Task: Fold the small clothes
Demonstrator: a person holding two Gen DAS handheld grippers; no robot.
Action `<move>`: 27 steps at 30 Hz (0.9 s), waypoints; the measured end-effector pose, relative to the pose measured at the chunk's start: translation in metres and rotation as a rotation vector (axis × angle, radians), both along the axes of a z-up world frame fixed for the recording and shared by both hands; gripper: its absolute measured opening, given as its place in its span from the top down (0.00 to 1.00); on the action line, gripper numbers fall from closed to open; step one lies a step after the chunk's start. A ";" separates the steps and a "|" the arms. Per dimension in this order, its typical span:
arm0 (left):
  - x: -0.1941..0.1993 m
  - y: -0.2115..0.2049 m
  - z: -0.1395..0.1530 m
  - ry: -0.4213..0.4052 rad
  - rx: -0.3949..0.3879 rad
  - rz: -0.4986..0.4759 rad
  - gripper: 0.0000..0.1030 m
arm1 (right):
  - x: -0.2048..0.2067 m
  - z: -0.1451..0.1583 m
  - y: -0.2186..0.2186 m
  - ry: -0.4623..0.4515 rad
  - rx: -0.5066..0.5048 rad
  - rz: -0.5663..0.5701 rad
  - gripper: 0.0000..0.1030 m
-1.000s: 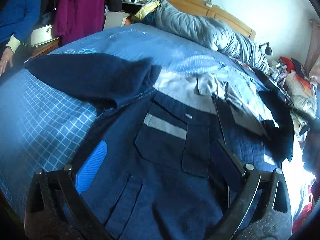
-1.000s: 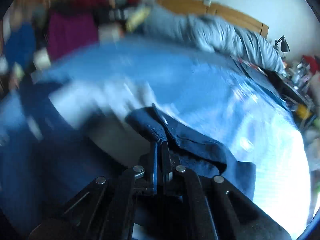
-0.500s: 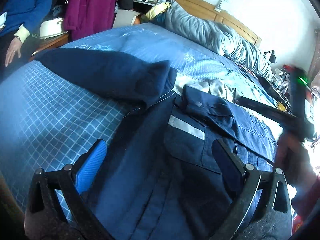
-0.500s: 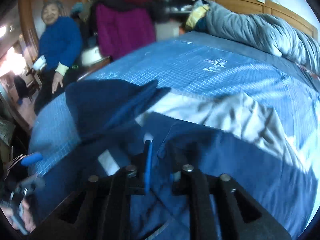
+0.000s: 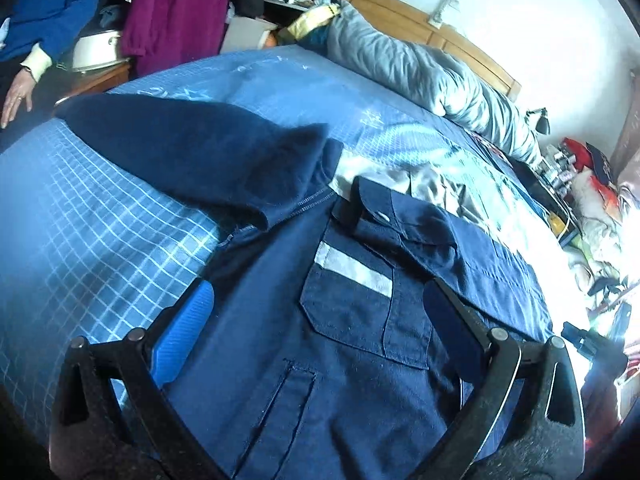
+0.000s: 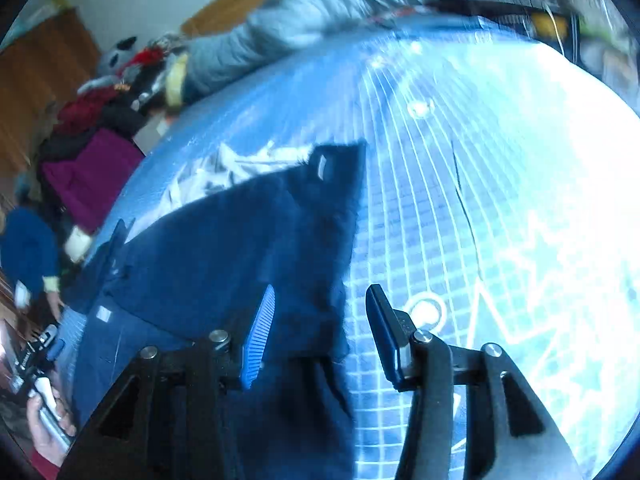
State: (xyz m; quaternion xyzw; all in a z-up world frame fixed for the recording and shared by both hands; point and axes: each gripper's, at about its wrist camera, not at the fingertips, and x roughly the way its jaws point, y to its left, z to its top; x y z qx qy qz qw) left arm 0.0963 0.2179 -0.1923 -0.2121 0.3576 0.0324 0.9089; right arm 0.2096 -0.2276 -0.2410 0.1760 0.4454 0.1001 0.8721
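A dark navy work jacket [image 5: 328, 344] with a grey reflective chest stripe [image 5: 352, 268] lies on the blue checked bed. Its left sleeve [image 5: 192, 156] stretches out flat to the far left. The right side with its sleeve is folded over the chest, the cuff [image 5: 372, 208] lying near the collar. My left gripper [image 5: 316, 312] is open and empty, low over the jacket front. In the right wrist view the jacket [image 6: 224, 272] shows as a dark shape. My right gripper [image 6: 320, 316] is open and empty above the jacket's right edge.
The bed cover [image 5: 80, 240] is blue with white checks. A grey quilt [image 5: 420, 68] lies along the wooden headboard. A person in a blue sweater [image 5: 44, 12] stands at the far left by hanging clothes [image 5: 172, 8]. Clutter sits beside the bed at right [image 5: 592, 216].
My right gripper carried the right sleeve over the jacket's chest, opened and let it go, then drew back to the right. My left gripper stayed open over the jacket.
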 end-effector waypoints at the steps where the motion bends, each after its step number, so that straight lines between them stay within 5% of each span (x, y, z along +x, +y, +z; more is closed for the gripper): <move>1: -0.001 0.000 0.002 -0.002 0.010 0.007 0.00 | 0.003 -0.007 -0.001 0.018 0.011 0.007 0.48; 2: -0.002 0.000 0.002 0.001 0.018 0.012 0.00 | 0.005 -0.016 -0.003 0.030 0.006 0.014 0.49; 4: -0.005 0.005 0.002 0.012 0.016 0.027 0.00 | 0.010 -0.031 -0.001 0.067 0.006 0.050 0.73; 8: -0.014 0.024 0.005 0.024 0.009 0.090 0.00 | -0.013 -0.037 -0.004 0.050 -0.002 0.040 0.84; 9: -0.016 0.028 0.005 0.026 0.010 0.108 0.00 | -0.022 -0.041 -0.001 0.059 0.001 0.045 0.94; 12: -0.021 0.045 0.005 0.031 0.017 0.169 0.00 | -0.038 -0.042 0.002 0.052 -0.018 0.059 0.94; 14: -0.025 0.056 0.006 0.031 0.023 0.206 0.00 | -0.039 -0.035 -0.005 0.037 0.015 0.034 0.86; 18: -0.031 0.086 0.008 0.023 0.022 0.284 0.00 | -0.038 -0.008 -0.023 -0.076 0.069 -0.043 0.42; 27: 0.007 0.194 -0.003 -0.019 -0.113 0.458 0.00 | -0.031 -0.022 -0.006 0.016 0.122 -0.013 0.42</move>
